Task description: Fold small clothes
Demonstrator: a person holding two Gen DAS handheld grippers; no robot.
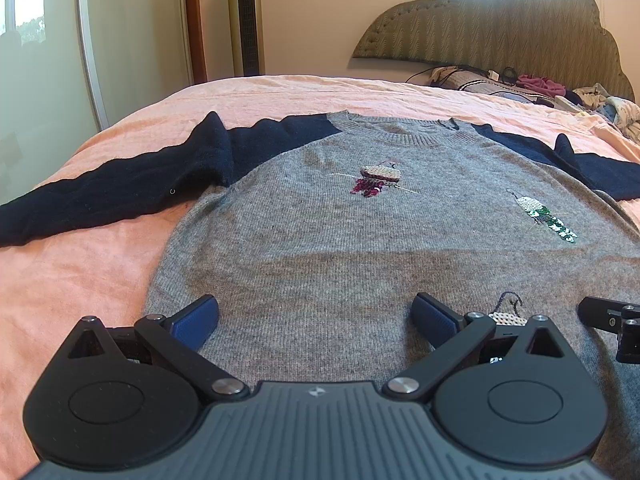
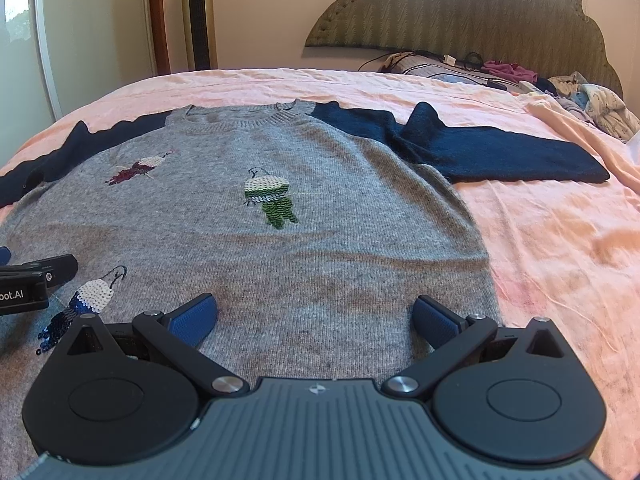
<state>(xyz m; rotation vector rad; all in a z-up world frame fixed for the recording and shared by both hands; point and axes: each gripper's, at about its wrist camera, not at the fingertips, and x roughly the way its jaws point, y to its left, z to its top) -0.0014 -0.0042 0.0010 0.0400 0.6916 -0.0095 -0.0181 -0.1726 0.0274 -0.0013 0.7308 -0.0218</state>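
While one grey sweater [image 1: 320, 232] lies flat, front up, on the pink bedspread [image 1: 80, 272], both navy sleeves spread sideways, bare sheet borders each side. Left gripper [image 1: 316, 320] and right gripper [image 2: 316, 320] hover side by side over its hem, fingers wide apart, holding nothing; three sequin motifs counted

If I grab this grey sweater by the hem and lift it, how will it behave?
Probably floppy: the sweater is soft knit lying flat with ripples, so it should sag between the open left gripper and right gripper. Its navy sleeves would likely trail. The sequin patches may snag.
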